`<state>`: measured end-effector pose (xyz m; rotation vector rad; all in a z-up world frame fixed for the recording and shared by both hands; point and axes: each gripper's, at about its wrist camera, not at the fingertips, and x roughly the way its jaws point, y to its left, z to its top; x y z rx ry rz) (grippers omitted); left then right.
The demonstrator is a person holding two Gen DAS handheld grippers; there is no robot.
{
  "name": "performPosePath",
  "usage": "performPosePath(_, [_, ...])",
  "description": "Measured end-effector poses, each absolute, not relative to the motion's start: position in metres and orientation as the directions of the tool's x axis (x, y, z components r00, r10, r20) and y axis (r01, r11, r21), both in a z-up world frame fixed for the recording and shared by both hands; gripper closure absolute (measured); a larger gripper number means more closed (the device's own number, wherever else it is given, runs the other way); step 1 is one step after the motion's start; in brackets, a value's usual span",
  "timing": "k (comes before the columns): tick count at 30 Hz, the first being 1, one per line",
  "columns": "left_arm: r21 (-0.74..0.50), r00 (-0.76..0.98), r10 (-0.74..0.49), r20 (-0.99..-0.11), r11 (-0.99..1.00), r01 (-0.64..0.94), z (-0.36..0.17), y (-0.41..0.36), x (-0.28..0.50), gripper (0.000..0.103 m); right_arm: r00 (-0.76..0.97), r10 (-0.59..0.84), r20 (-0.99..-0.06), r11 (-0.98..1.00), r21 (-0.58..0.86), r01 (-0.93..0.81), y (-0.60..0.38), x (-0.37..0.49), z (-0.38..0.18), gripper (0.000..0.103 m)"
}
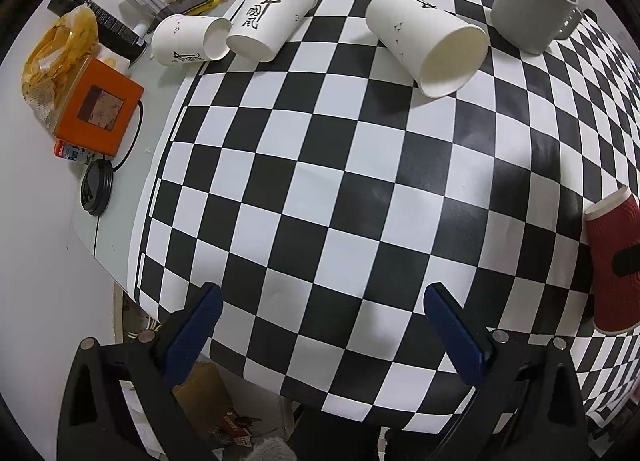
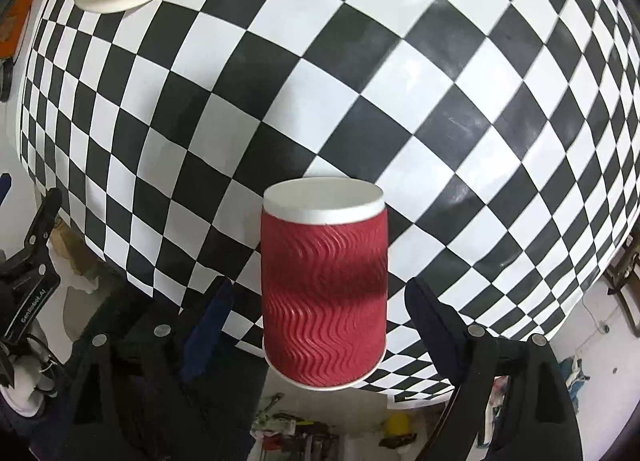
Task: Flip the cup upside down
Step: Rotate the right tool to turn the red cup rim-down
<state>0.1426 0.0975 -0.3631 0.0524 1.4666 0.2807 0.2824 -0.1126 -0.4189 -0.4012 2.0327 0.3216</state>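
A red ribbed paper cup (image 2: 324, 289) stands upside down near the front edge of the checkered mat (image 2: 400, 101), its white base facing up. My right gripper (image 2: 316, 305) is open, its fingers on either side of the cup with gaps to both. The cup also shows at the right edge of the left wrist view (image 1: 614, 265), with a dark finger in front of it. My left gripper (image 1: 324, 301) is open and empty above the mat's front edge (image 1: 280, 221).
Three white paper cups lie on their sides at the far side: two at the left (image 1: 188, 39) (image 1: 272, 17), one in the middle (image 1: 428, 45). A grey mug (image 1: 532, 5) stands behind. An orange box (image 1: 98, 105), bags and a black lid (image 1: 96, 187) sit left of the mat.
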Motion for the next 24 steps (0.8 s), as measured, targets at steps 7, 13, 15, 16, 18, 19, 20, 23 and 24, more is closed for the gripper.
performPosePath(7, [0.199, 0.074, 0.211, -0.975, 0.969, -0.144, -0.360, 0.093, 0.148, 0.000, -0.402, -0.086, -0.911, 0.919, 0.083, -0.385, -0.112, 0.279, -0.417, 0.034])
performPosePath(13, [0.144, 0.076, 0.157, -0.985, 0.977, -0.156, -0.359, 0.086, 0.171, 0.000, -0.116, 0.119, -0.986, 0.962, 0.143, -0.231, -0.134, 0.295, -0.366, 0.034])
performPosePath(15, [0.117, 0.081, 0.131, -0.988, 0.981, -0.156, -0.361, 0.081, 0.183, 0.001, 0.041, 0.132, -0.990, 0.974, 0.122, -0.193, -0.140, 0.297, -0.352, 0.034])
performPosePath(16, [0.113, 0.079, 0.127, -0.989, 0.981, -0.154, -0.363, 0.078, 0.188, 0.001, 0.094, 0.136, -0.986, 0.977, 0.117, -0.179, -0.143, 0.298, -0.349, 0.034])
performPosePath(18, [0.105, 0.082, 0.117, -0.990, 0.984, -0.145, -0.366, 0.071, 0.198, 0.001, 0.254, 0.138, -0.957, 0.986, 0.107, -0.131, -0.148, 0.294, -0.342, 0.034])
performPosePath(19, [0.100, 0.084, 0.113, -0.990, 0.985, -0.140, -0.367, 0.068, 0.202, 0.001, 0.308, 0.137, -0.941, 0.988, 0.107, -0.114, -0.149, 0.290, -0.342, 0.034])
performPosePath(20, [0.098, 0.086, 0.109, -0.990, 0.987, -0.131, -0.369, 0.064, 0.206, 0.001, 0.382, 0.133, -0.915, 0.990, 0.106, -0.091, -0.150, 0.285, -0.343, 0.034])
performPosePath(23, [0.090, 0.094, 0.101, -0.990, 0.990, -0.112, -0.371, 0.055, 0.212, 0.001, 0.478, 0.109, -0.872, 0.994, 0.090, -0.063, -0.150, 0.275, -0.351, 0.034])
performPosePath(24, [0.090, 0.099, 0.100, -0.990, 0.991, -0.103, -0.371, 0.052, 0.212, 0.001, 0.522, 0.100, -0.847, 0.995, 0.076, -0.068, -0.148, 0.267, -0.352, 0.034])
